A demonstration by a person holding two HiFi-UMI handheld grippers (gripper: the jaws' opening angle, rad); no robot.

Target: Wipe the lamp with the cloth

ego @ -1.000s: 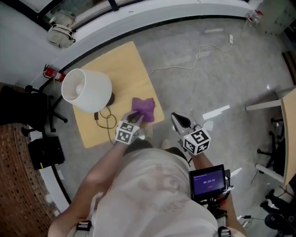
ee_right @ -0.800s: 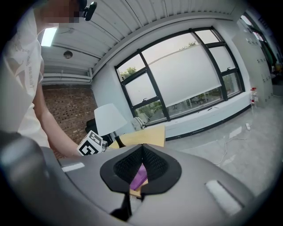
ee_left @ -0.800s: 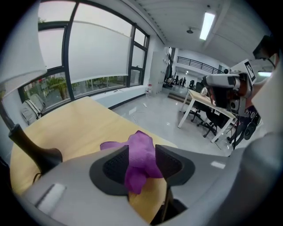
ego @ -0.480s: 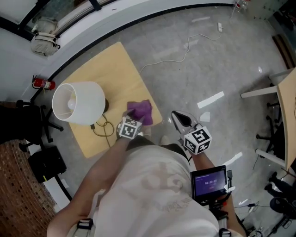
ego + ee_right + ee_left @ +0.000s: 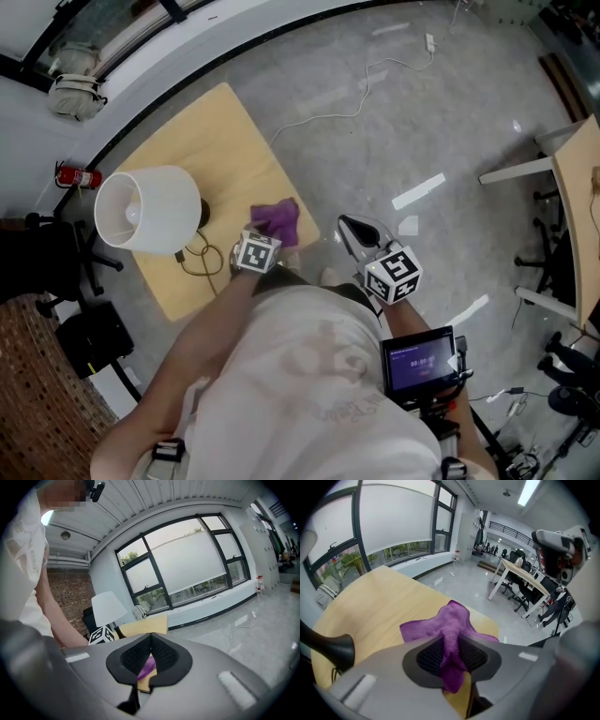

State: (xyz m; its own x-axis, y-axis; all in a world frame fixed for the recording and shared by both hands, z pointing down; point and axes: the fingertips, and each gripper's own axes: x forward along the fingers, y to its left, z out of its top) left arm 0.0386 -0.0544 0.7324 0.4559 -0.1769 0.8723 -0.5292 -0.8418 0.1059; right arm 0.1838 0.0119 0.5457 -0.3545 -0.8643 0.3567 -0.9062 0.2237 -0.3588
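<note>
The fuzzy purple cloth (image 5: 451,620), bunched into a ridge, is pinched by the closing ribbed pads of the left gripper (image 5: 452,652) on the pale wooden table (image 5: 211,141), beside the lamp (image 5: 142,208) with its white tapered shade. Farther from the lamp, the right gripper (image 5: 151,643) is kept pressed together, empty.

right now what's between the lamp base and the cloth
Only bare table. The left gripper view shows it, with the lamp base at left and the cloth in the middle.
</note>
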